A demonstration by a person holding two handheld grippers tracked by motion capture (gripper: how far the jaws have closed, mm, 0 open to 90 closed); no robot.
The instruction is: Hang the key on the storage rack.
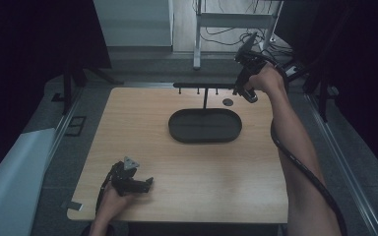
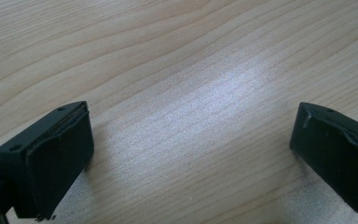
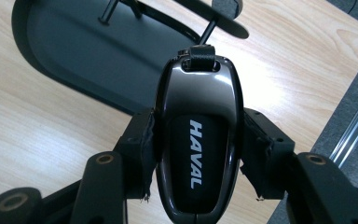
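Between right gripper [image 3: 196, 154] pads (clamped): key fob [image 3: 198, 140]

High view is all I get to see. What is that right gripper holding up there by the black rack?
Observer: A glossy black car key fob with white HAVAL lettering, clamped between the right gripper jaws.
Operator: Does the fob have a loop on it?
Observer: Yes, a small black strap loop at its far end, pointing toward the black hook rack above the dark oval tray.
Operator: And is the left gripper holding something?
Observer: No. The left gripper jaws stand wide apart with just bare light wooden table between them.
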